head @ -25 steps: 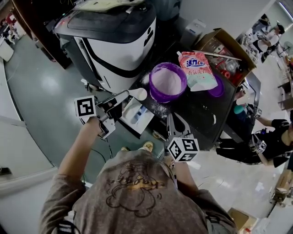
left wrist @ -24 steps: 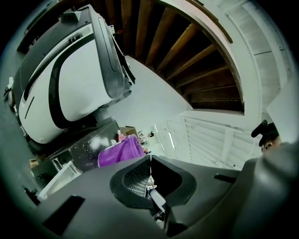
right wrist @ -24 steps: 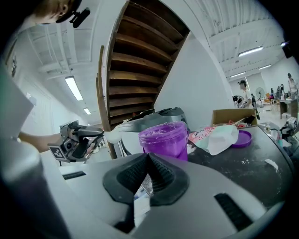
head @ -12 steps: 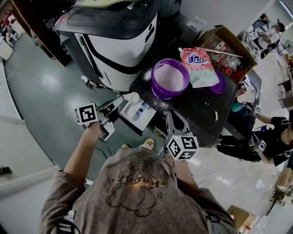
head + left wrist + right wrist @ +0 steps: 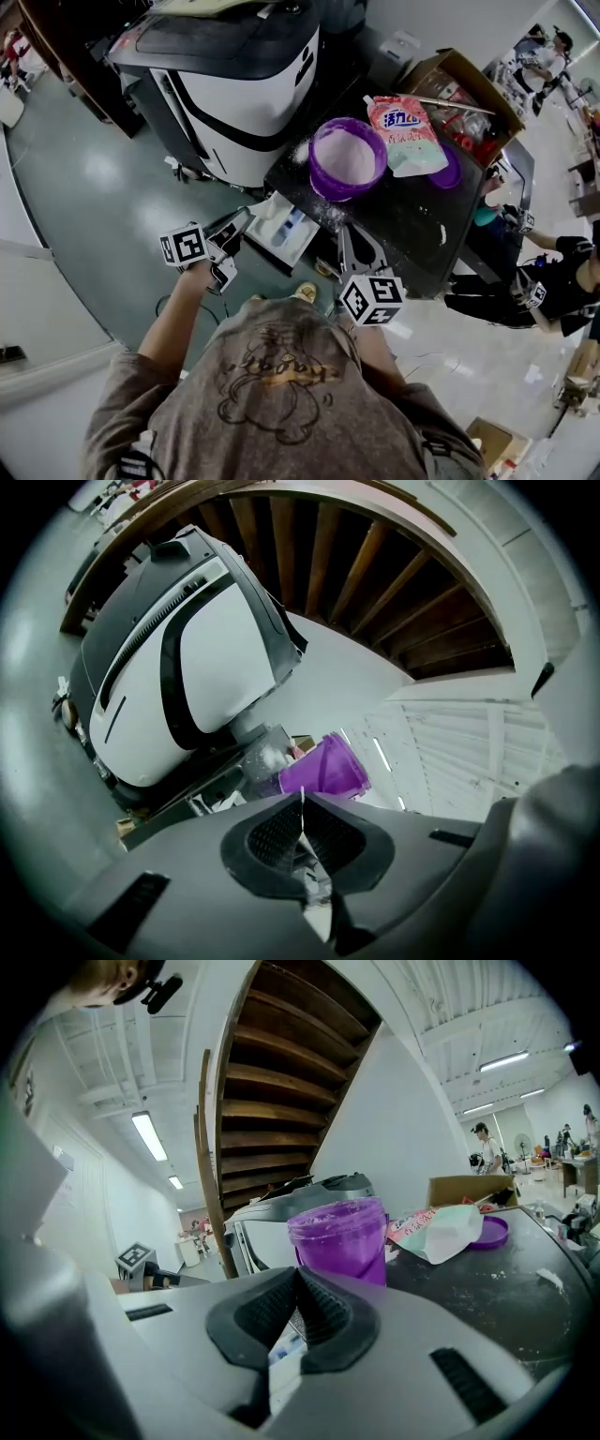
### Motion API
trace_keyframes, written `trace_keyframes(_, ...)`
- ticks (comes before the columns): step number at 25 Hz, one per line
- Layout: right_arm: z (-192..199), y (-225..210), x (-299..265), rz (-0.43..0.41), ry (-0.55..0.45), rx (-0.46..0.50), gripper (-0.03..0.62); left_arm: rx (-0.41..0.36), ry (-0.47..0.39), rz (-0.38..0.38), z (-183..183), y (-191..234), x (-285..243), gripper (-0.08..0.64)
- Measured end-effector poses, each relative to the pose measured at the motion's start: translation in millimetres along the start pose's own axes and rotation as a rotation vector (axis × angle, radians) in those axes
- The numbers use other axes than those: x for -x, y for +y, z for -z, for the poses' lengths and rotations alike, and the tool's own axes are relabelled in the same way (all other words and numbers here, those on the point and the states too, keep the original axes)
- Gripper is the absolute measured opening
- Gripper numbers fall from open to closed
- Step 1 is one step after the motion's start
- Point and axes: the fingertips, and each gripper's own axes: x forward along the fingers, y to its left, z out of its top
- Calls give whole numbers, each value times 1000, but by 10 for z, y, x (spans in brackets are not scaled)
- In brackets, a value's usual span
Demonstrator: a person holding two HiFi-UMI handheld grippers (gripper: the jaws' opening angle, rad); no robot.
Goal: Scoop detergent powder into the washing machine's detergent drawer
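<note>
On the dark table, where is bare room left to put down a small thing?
The front right part of the table is bare, between the detergent bag and the near edge. The back is crowded: purple tub, bag, purple lid, cardboard box. There is spilled powder by the tub's front.

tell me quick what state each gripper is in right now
Left gripper: closed on a thin white scoop handle.
Right gripper: closed, holding nothing.
</note>
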Motion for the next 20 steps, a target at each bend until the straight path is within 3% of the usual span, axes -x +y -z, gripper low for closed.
trace_keyframes(6,10,1,16,9,-2,1,-3,-214,10,-145,9,212,25,23)
trace_keyframes(20,42,-54,98,41,-3,-9,-3,-503,133,-235,202,253,-82,23)
